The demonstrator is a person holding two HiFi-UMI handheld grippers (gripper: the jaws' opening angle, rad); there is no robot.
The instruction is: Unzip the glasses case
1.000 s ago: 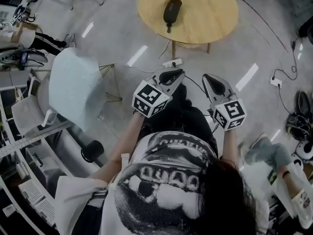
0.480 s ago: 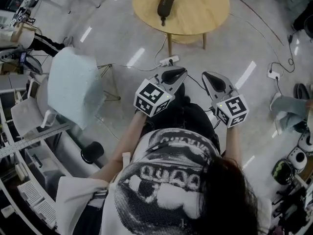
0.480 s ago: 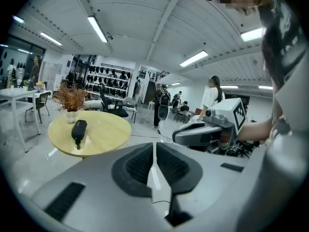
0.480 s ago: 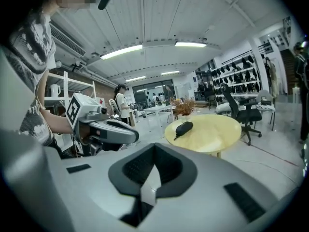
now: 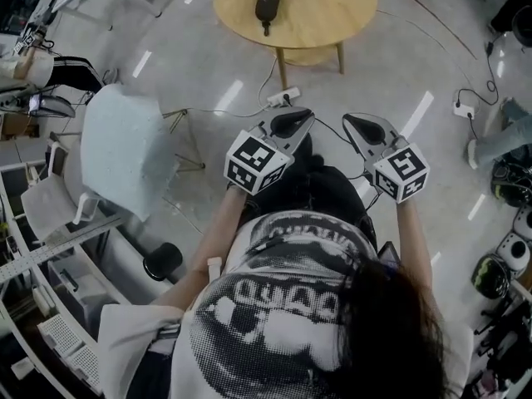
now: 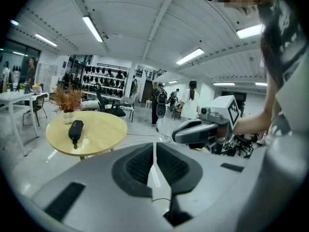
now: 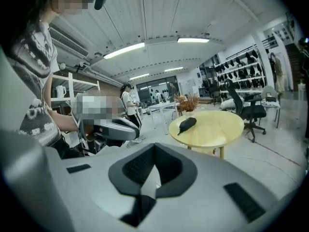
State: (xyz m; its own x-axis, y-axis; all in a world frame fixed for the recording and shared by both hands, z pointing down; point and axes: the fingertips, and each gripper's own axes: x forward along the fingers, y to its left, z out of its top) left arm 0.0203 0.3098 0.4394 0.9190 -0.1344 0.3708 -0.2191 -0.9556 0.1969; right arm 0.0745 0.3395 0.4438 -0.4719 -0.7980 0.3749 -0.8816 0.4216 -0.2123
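The glasses case [image 5: 268, 1] is lying on the round wooden table [image 5: 332, 23], well ahead of both sets of fingers, with a stretch of bare floor in between. Nothing is touching it. It is showing as a dark, elongated pod, zipped shut as far as can be seen. 1 thin tab or loop is trailing from the end that is pointing back toward the grippers (whether that is the zip pull cannot be told from this far off). A vase of dried plant [image 6: 67, 100] is standing just beyond it, on the side away from the fingers.

The left gripper [image 5: 291, 123] and the right gripper [image 5: 366, 129] are being held side by side in front of the person's body, aiming toward the table and slightly downward. Both are carrying nothing. Each pair of jaws is sitting pressed together at the tips, with only floor showing through the sliver behind them.

The case is looking light and semi-stiff, probably a fabric-covered shell, so a tug is likely to send it skating over the smooth wood. It is probably calling for 2 holds: 1 gripper pinching across the narrow body near the zip's starting end, the other nipping the pull. That pull is looking small and apt to slip from broad pads, so a square, firm pinch is seeming wise.
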